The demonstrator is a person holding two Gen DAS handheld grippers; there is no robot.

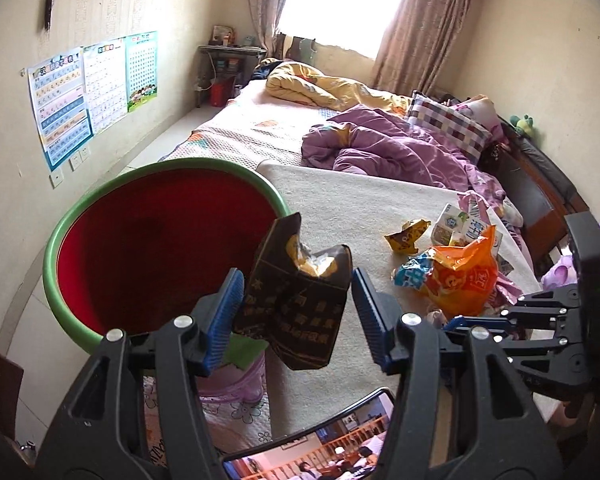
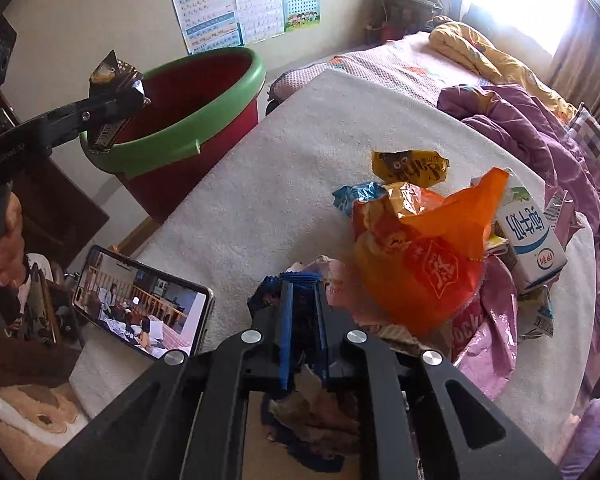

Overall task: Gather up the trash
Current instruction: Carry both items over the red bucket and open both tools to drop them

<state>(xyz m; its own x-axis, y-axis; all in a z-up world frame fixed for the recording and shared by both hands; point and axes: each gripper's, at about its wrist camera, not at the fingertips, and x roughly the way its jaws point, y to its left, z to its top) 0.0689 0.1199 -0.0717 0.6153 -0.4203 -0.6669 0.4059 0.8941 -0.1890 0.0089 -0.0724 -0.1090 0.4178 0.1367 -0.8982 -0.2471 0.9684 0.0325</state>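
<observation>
The left gripper is hovering by the rim of the red bucket, its jaws standing apart around a dark wrapper; the wrapper is touching the left pad, and the right pad is standing clear of it. The right gripper is resting low on the white towel covering the bed, jaws clamped on a crumpled blue wrapper. Just beyond it are lying an orange bag, a yellow wrapper, a milk carton and a pink bag. A phone is lying at the towel's near edge.
</observation>
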